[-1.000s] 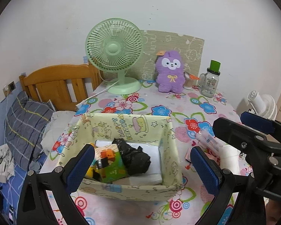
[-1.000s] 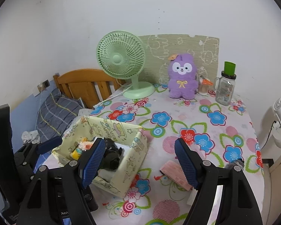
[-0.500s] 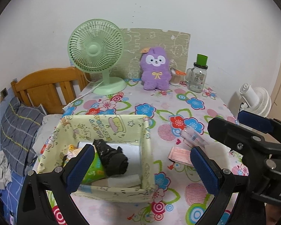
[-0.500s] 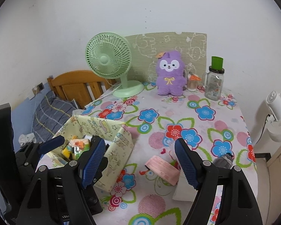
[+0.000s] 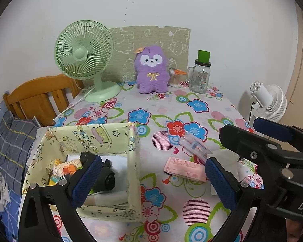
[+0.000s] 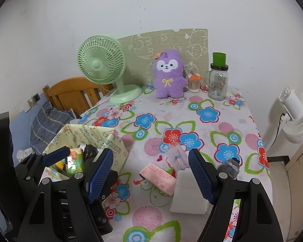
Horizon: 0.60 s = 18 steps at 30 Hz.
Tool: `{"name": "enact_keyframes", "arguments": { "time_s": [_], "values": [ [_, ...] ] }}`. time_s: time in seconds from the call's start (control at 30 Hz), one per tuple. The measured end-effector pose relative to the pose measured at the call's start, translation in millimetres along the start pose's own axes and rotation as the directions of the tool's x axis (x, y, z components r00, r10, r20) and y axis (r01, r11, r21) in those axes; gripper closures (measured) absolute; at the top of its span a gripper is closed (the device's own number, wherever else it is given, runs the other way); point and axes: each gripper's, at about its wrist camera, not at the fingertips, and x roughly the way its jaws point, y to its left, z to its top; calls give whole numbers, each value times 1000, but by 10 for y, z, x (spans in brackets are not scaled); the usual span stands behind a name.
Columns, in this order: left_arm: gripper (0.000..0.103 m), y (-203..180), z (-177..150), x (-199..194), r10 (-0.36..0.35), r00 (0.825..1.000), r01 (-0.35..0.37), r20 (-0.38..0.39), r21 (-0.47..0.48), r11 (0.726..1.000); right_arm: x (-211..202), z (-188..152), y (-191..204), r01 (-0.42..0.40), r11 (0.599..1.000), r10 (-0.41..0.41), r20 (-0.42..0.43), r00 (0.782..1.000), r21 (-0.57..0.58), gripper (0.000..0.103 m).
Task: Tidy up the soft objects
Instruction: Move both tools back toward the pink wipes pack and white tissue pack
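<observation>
The left gripper's near finger (image 5: 84, 181) covers part of the black bundle (image 5: 107, 178) in the yellow fabric box (image 5: 134, 161), so its shape stays unclear. The small items (image 6: 74, 162) beside it are too jumbled to name. In the right wrist view, the right gripper's finger (image 6: 201, 178) hides one side of the white block (image 6: 186, 197) and most of a grey object (image 6: 229, 167), possibly a rolled sock. The clear packet (image 6: 177, 157) is blurred. The tabletop (image 5: 192, 207) runs past the bottom edge.
</observation>
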Motion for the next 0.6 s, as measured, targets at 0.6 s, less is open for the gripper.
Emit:
{"name": "enact_keyframes", "arguments": {
  "time_s": [0.6],
  "values": [
    [0,-287,13,352,-29,998,31,-55,36,999,180,-74,-368,26,998,-24,-39,999,51,24]
  ]
}}
